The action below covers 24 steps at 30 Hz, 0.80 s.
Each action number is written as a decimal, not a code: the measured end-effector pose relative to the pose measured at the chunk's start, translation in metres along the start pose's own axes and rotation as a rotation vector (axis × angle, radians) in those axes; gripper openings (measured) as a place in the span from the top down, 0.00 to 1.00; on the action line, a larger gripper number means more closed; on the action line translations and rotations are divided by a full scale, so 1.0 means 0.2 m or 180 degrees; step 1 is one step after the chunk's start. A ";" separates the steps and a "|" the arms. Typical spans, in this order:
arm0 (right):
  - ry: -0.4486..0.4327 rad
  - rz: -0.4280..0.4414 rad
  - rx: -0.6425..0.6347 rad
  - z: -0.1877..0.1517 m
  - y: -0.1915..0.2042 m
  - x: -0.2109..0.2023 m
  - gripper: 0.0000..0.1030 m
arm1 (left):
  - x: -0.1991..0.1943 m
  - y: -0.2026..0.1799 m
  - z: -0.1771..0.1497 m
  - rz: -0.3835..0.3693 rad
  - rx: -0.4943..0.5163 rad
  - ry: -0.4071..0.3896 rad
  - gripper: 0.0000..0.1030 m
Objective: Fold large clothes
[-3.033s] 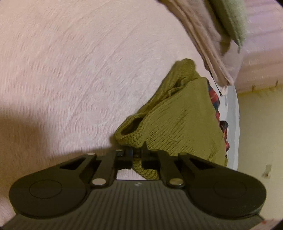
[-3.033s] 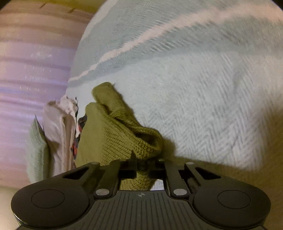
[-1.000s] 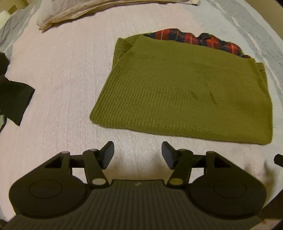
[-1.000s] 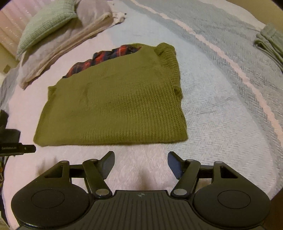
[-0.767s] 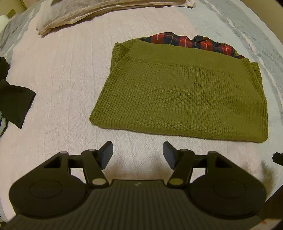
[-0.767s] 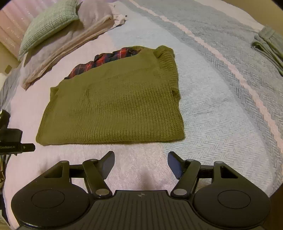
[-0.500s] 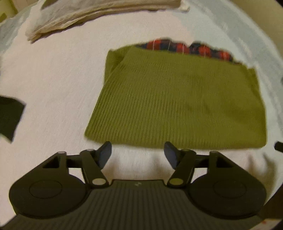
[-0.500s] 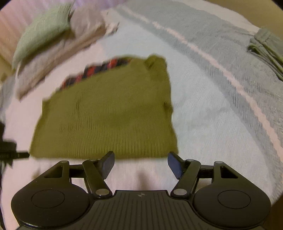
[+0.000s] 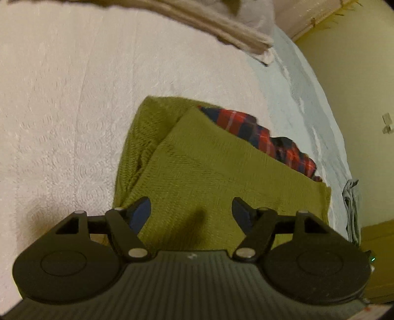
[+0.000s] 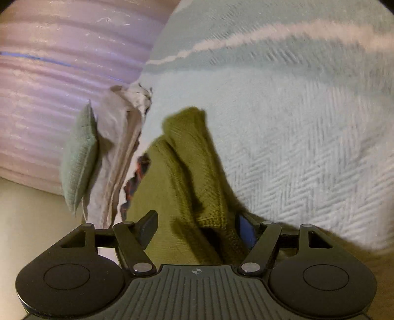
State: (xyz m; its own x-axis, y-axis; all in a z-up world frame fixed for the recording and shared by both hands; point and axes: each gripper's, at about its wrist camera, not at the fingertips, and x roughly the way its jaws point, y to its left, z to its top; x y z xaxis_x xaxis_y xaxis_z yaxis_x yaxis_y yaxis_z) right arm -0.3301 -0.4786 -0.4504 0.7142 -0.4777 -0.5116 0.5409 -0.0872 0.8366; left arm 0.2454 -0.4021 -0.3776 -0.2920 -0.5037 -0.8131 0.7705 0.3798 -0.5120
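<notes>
An olive knitted sweater (image 9: 209, 167) lies folded flat on the bed, with a red plaid shirt (image 9: 270, 137) showing from under its far edge. My left gripper (image 9: 190, 206) hovers low over the sweater's near left corner, jaws wide apart, the knit under them and nothing pinched. In the right wrist view the sweater (image 10: 182, 177) shows its thick folded side edge running away from me. My right gripper (image 10: 197, 220) straddles that edge; its jaws are opening, the fold lies between them and the pads do not press it. A bit of the plaid shirt (image 10: 139, 169) peeks out at the left.
The pale textured bedspread (image 9: 61, 98) surrounds the sweater, with a herringbone blanket (image 10: 295, 147) to its right. Beige pillows (image 9: 221, 22) and a green cushion (image 10: 78, 157) lie at the head of the bed. Folded grey clothes (image 9: 351, 204) sit near the bed's edge.
Both grippers have dropped and swung in from a high view of the whole sweater to its two near corners. The left jaws stand a little wider than a second ago.
</notes>
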 end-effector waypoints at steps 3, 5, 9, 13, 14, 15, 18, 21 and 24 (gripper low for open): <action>0.0032 0.0047 -0.0025 0.00 0.00 0.03 0.37 | 0.07 0.06 0.01 -0.0005 -0.0022 0.0121 0.38; 0.0144 0.0116 -0.0063 -0.01 0.03 0.05 0.55 | 0.10 0.08 0.01 -0.0048 -0.0001 0.0159 0.38; 0.0107 -0.0050 0.0106 -0.02 0.01 0.11 0.81 | 0.16 0.07 0.00 -0.0047 0.0190 0.0244 0.40; 0.0040 -0.0348 0.0162 -0.04 0.07 0.11 0.87 | 0.17 0.07 0.01 -0.0067 0.0291 0.0309 0.51; 0.0021 -0.0560 0.0079 -0.05 0.14 0.11 0.88 | 0.16 0.08 0.01 -0.0084 0.0273 0.0324 0.53; 0.0001 -0.0798 -0.0006 -0.05 0.21 0.12 0.88 | 0.14 0.10 0.03 -0.0116 0.0222 0.0326 0.58; -0.0068 -0.1929 -0.0948 -0.14 0.60 0.23 0.89 | 0.03 0.17 0.04 -0.0221 0.0126 0.0187 0.65; -0.0329 -0.2758 -0.2332 -0.42 1.05 0.41 0.89 | -0.13 0.30 0.02 -0.0082 0.0056 -0.0066 0.65; -0.0370 -0.2607 -0.3072 -0.75 1.36 0.57 0.89 | -0.28 0.52 -0.07 0.0196 -0.0224 -0.0178 0.65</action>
State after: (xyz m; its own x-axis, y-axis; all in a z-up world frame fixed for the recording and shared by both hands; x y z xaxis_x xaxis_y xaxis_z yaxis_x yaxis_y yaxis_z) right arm -0.0348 -0.4259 -0.3118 0.0025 -0.6633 -0.7483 0.9413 0.2542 -0.2221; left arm 0.3349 -0.3233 -0.3891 -0.2118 -0.5195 -0.8278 0.7436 0.4640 -0.4814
